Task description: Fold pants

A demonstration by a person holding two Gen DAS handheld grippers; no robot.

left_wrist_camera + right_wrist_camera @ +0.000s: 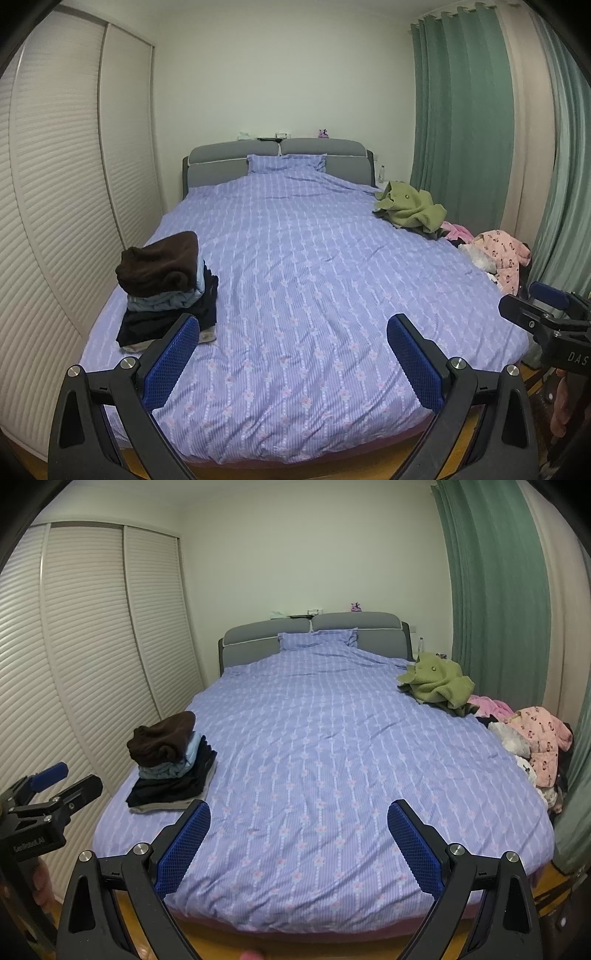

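Both jaws wide; folded pants stack (166, 288) beyond, left.

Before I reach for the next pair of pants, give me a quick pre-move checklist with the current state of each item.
1. Left gripper open and empty: ok, jaws spread wide, nothing between them.
2. Right gripper open and empty: ok, same.
3. Folding area on the bedspread in front of both grippers free of clothes: ok.
4. Folded stack out of the way: ok, it sits at the bed's left edge; the brown item on top leans a little.
5. Unfolded pile reachable: ok, along the right edge, nearer the right gripper.
6. Next pants identified: cannot tell; the green garment and pink clothes are bunched up.
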